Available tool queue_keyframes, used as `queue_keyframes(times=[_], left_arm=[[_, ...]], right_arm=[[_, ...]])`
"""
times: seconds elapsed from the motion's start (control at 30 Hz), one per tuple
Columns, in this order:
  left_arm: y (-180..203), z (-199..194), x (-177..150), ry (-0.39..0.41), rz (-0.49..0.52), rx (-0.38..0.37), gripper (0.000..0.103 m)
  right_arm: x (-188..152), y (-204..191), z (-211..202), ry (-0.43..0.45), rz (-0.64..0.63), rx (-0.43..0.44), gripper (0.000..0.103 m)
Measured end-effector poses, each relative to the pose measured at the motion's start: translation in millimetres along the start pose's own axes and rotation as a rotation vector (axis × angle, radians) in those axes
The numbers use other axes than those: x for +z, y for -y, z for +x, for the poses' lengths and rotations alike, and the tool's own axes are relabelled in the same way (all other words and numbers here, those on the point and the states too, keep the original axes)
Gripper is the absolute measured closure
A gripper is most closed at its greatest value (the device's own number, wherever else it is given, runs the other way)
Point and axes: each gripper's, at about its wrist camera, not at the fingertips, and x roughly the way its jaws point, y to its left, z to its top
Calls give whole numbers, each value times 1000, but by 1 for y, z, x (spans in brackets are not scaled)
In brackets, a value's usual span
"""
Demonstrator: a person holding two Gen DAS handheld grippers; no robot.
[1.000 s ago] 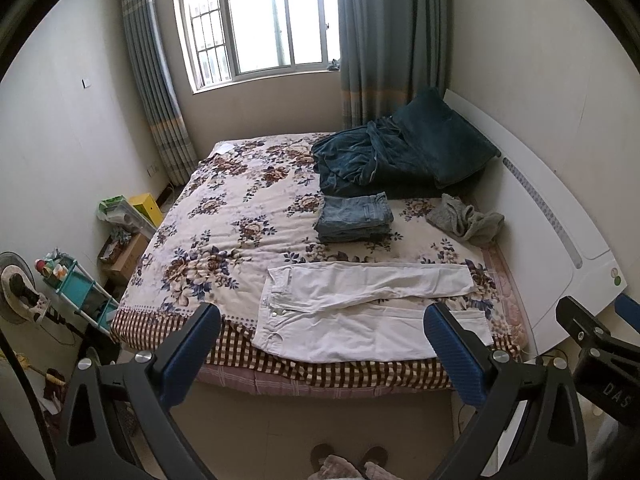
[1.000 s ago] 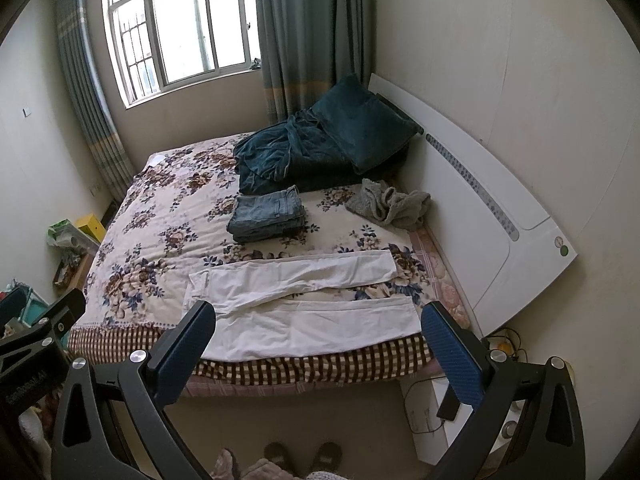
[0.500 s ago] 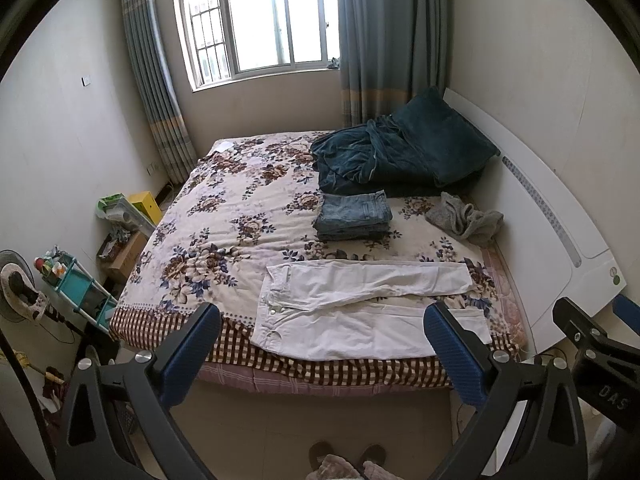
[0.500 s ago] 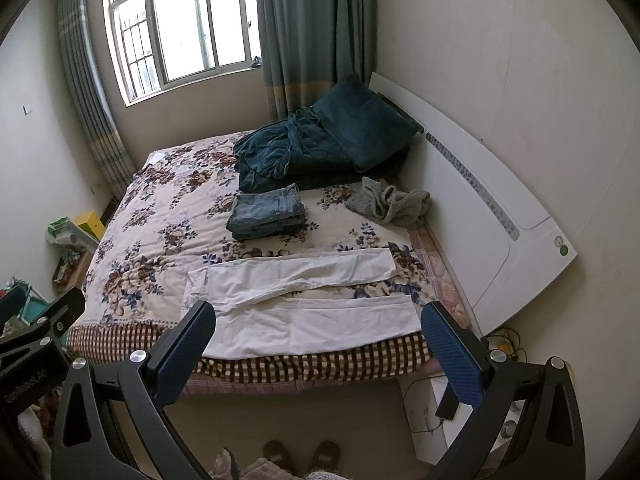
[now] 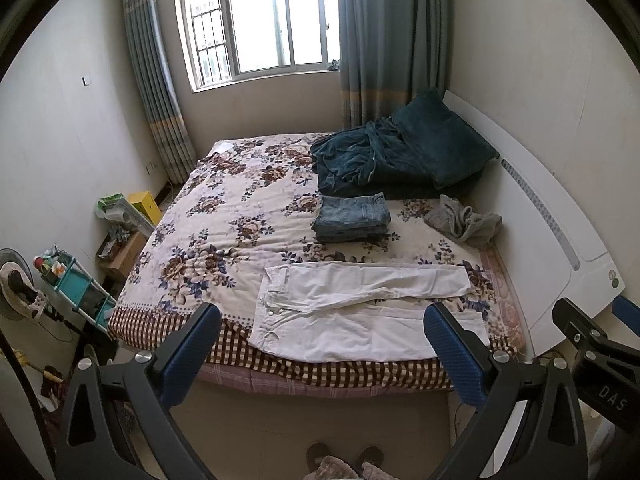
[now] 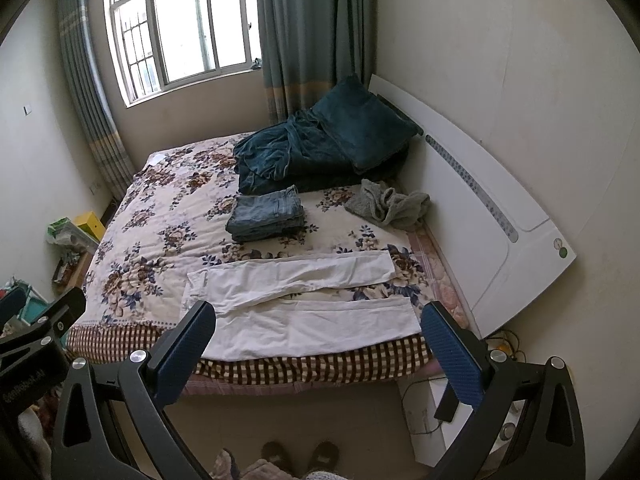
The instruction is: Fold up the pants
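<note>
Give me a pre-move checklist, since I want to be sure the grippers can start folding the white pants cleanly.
1. Left gripper open and empty: ok.
2. Right gripper open and empty: ok.
3. White pants spread flat on the bed, legs apart: ok.
4. Nothing lying on the pants: ok.
5. Folded jeans clear of the pants: ok.
6. Grippers within reach of the pants: not ok, both are held back from the bed edge, above the floor.
</note>
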Motion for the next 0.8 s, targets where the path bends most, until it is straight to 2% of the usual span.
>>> queue_keyframes(times=[0.23,0.57,0.7,0.8], left_arm=[[1,1,1,-5,-5,0,0],[15,12,5,-17,-43,24,0],[21,27,10,-12,-87,32,0],[26,45,12,7,-112,49,0]], right_arm=[[-1,-1,1,-4,-2,2,0],[8,14,27,-20,-23,27,0],[16,23,48,-30,-37,34,0],[22,29,73,-19,-34,7,0]])
